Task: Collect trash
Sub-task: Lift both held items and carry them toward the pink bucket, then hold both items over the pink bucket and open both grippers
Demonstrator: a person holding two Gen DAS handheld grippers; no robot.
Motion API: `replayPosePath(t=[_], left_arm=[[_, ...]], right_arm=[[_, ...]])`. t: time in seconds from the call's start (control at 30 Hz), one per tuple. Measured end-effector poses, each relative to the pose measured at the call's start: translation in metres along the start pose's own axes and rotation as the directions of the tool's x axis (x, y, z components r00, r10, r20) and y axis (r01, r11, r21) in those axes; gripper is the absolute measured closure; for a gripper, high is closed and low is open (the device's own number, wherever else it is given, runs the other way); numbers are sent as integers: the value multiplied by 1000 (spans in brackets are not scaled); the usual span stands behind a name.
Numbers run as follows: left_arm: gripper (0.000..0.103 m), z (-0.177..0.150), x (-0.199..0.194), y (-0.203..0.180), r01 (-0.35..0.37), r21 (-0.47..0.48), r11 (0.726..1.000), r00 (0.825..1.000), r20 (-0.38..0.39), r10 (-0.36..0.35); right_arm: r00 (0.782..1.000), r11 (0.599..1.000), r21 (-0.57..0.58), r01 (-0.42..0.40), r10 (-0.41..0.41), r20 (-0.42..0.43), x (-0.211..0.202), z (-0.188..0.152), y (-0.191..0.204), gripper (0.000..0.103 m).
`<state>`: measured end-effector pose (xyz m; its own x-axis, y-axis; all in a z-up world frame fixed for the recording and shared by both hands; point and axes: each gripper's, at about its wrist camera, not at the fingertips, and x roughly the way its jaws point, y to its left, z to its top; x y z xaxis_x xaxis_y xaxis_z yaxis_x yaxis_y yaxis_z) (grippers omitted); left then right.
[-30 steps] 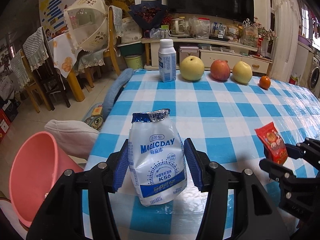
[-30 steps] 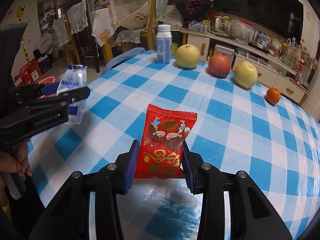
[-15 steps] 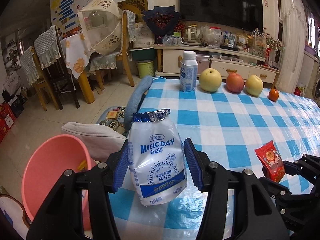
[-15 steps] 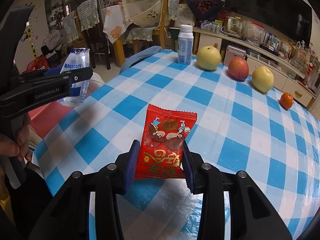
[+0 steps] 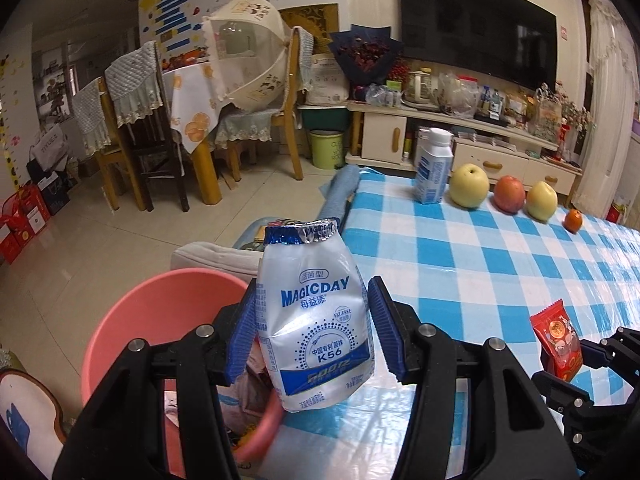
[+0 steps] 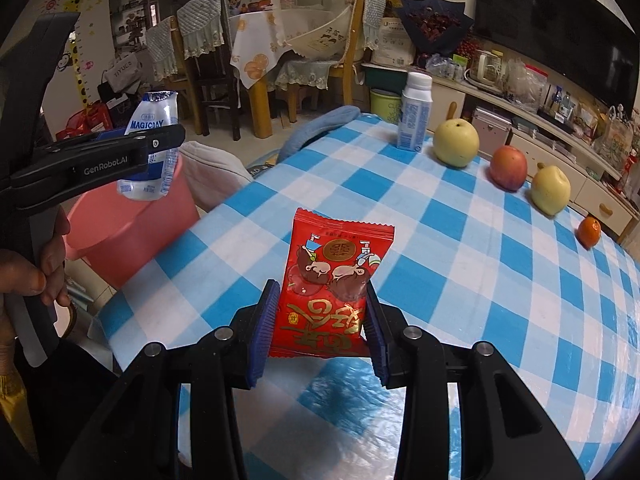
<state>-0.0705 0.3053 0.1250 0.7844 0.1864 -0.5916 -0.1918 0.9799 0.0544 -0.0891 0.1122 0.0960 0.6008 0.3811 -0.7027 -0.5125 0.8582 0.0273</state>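
Note:
My left gripper is shut on a white and blue MAGICDAY pouch and holds it upright over the table's left edge, beside the rim of a pink bucket on the floor. The pouch also shows in the right wrist view, above the bucket. My right gripper is shut on a red snack packet and holds it above the blue checked tablecloth. The packet shows at the right of the left wrist view.
A milk bottle, three apples or pears and a small orange line the table's far edge. A grey cushion lies behind the bucket. Chairs and a dining table stand beyond.
Both grippers have moved left with their loads. The pouch now hangs past the table's left edge by the pink bucket, which has come nearer and more under it.

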Motion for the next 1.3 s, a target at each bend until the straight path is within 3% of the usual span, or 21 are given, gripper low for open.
replayPosePath(t=[0.47,0.97,1.3], left_arm=[[48,2,-9,78,-53,-138,989,998,14,55],[48,-8,-3,155,-132,-274,953,991,-22,131],[48,-16,3,187,-160,-324,932,987,-49,153]], right_arm=[[999,996,-82,-36,38,20,1,32,64,61],[992,973,-194,-122,126,10,27,70,146,61],[984,950,-256,-178,179,-19,52,87,194,61]])
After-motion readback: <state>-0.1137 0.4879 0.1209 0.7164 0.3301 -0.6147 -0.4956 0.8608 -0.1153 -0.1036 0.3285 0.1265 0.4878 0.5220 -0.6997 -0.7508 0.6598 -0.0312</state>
